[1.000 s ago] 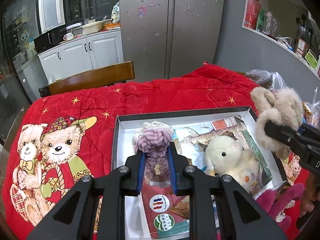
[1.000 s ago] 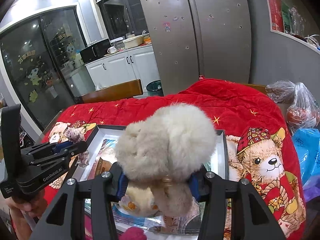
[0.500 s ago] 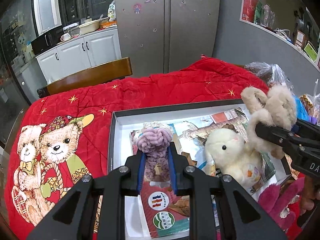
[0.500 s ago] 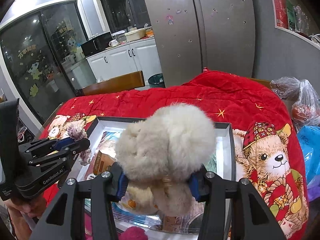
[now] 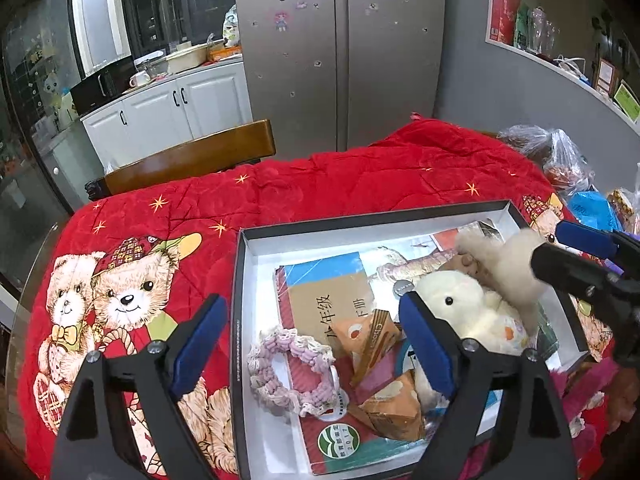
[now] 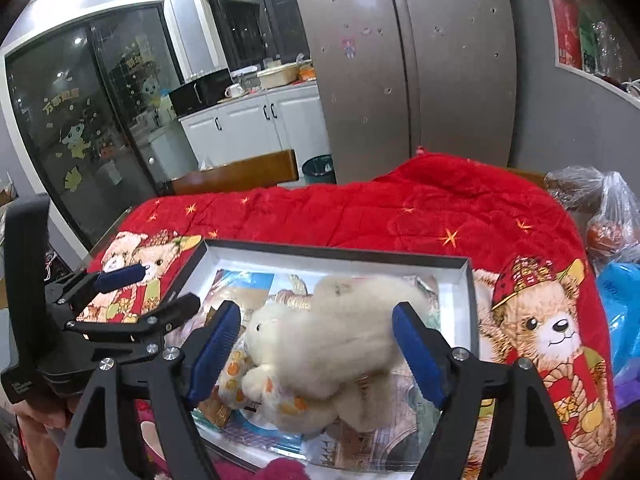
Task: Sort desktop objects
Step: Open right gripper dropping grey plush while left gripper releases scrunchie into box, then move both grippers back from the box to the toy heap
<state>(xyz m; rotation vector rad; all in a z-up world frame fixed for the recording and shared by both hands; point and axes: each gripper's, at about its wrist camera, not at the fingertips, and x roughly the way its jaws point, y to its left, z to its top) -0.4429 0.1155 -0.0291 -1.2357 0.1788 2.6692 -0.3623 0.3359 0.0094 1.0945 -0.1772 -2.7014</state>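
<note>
Since a second ago both tools have let go: the pink and cream crocheted scrunchie that the left gripper was pinching now lies in the shallow black-rimmed white box, below and between its spread blue-padded fingers. The fluffy beige fur toy that the right gripper was carrying now rests lower, on top of the cream plush chick with orange spots, inside the same box.

Both sets of jaws are opening. The left jaws stand wide with nothing touching the pads. The beige toy sits between the right pads, apparently clear of both.

Each item lies directly under the tool that carried it, which suggests the box is the collecting place for the sorting. Beyond the left gripper's tips, books and orange snack packets already fill the box floor. The box sits on a red quilted cloth printed with teddy bears, which spreads out around both tools.
</note>
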